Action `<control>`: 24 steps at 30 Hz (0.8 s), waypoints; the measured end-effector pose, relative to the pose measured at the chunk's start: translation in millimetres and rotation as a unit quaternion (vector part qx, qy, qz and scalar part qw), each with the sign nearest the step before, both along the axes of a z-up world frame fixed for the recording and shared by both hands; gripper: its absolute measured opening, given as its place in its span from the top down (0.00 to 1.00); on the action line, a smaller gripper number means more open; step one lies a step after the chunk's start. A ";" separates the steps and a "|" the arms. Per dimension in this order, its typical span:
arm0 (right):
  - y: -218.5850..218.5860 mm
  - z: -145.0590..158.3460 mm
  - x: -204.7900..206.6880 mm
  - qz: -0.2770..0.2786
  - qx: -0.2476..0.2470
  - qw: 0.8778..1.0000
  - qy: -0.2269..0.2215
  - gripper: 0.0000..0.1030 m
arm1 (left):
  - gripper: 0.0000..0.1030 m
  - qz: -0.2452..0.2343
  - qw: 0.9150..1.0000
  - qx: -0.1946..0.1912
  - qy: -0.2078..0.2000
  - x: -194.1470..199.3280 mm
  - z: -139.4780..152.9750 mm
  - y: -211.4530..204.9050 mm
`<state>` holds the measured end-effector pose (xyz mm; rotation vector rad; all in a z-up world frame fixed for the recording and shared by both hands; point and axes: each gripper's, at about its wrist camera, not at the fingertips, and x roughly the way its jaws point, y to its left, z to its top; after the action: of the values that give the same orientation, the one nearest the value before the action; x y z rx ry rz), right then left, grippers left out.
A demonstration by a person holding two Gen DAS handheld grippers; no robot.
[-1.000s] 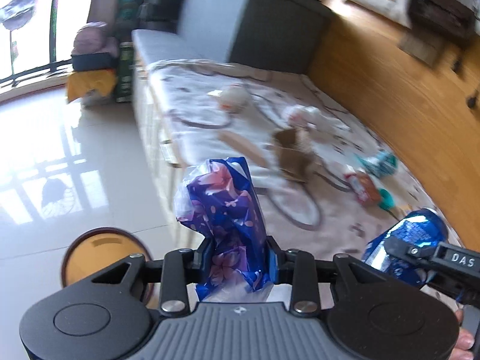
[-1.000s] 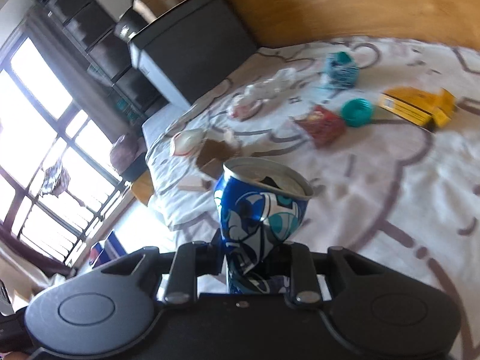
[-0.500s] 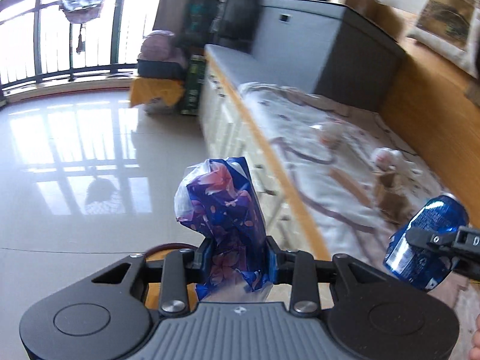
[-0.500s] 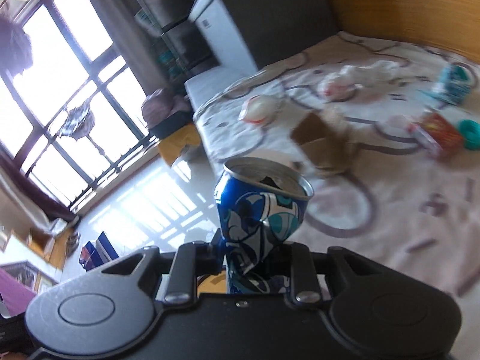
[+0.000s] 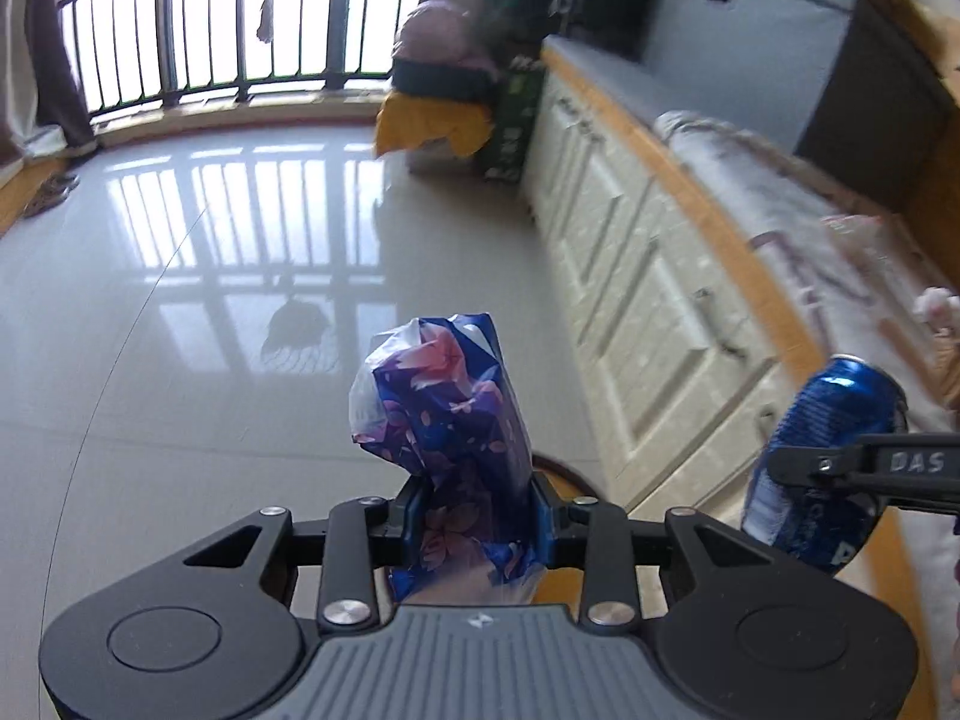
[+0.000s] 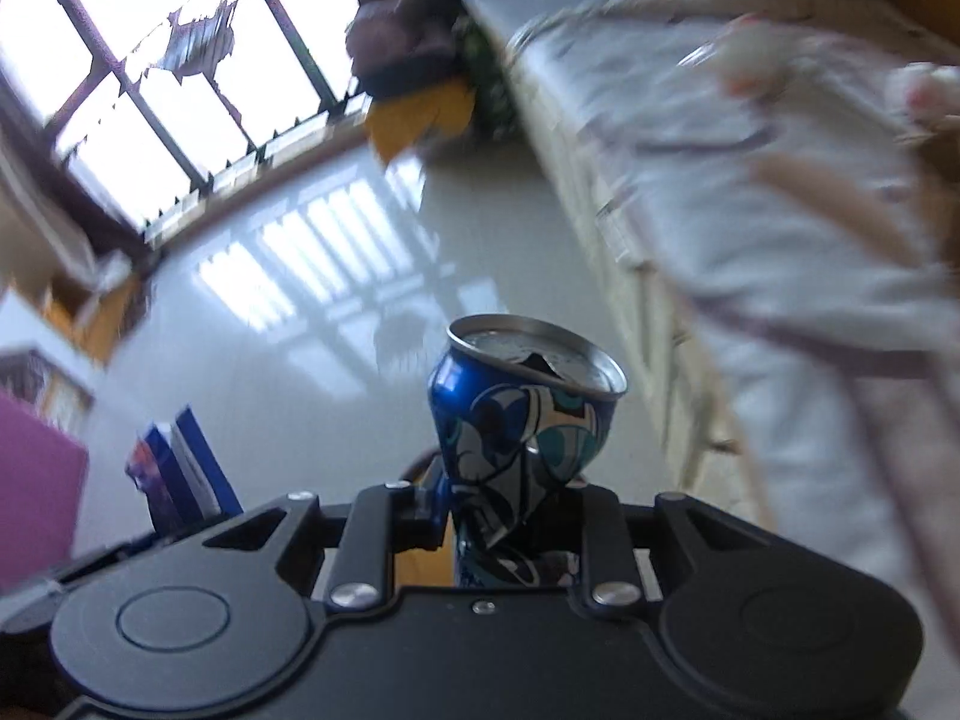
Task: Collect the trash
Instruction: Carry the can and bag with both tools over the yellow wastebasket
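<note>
Reading "DAS" – right gripper (image 5: 864, 471) clamps crushed blue can (image 5: 822, 456).

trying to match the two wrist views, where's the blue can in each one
Left wrist: the blue can sits at the right edge, clamped in the right claw.
Right wrist: the can stands at centre, crushed at its waist between the claw's fingers.
Shared landmark: the yellow cloth near the window.
</note>
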<state>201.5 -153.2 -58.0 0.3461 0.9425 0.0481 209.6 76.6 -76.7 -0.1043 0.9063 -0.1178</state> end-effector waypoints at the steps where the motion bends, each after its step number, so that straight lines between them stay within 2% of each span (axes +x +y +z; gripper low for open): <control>1: 9.1 -8.7 7.2 0.012 -0.006 1.000 0.010 0.76 | 0.65 0.004 1.000 0.002 0.006 2.9 -6.5 3.5; 9: 49.3 -62.5 45.7 0.078 -0.060 0.993 0.060 0.76 | 0.65 0.022 0.998 -0.005 0.051 33.5 -53.0 15.0; 21: 50.6 -124.2 85.9 0.109 -0.100 0.983 0.105 0.76 | 0.65 0.003 0.994 -0.009 0.107 69.6 -116.1 0.8; 24: 51.3 -141.2 92.7 0.114 -0.097 0.981 0.120 0.76 | 0.65 -0.003 0.992 -0.008 0.125 73.4 -133.0 -1.5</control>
<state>294.2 -101.9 -199.1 0.0611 1.2126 0.1251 283.0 75.1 -209.7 -0.1345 1.1554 -0.1189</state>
